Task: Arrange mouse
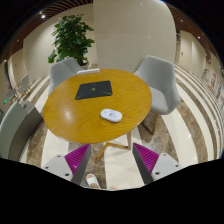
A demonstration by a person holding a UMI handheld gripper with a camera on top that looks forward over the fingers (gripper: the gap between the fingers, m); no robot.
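White mouse point(111, 115) sat right of center on the table point(70, 115), below the pad point(89, 90). Gripper point(108, 158) hung spread and empty, well short. Looked like approach stage; next it'd need lowering over the mouse.

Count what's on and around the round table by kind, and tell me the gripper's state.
White mouse: 1
Black mouse pad: 1
Round wooden table: 1
Grey chairs: 2
Potted plant: 1
Total: 6
Gripper: open, holding nothing, short of the table.
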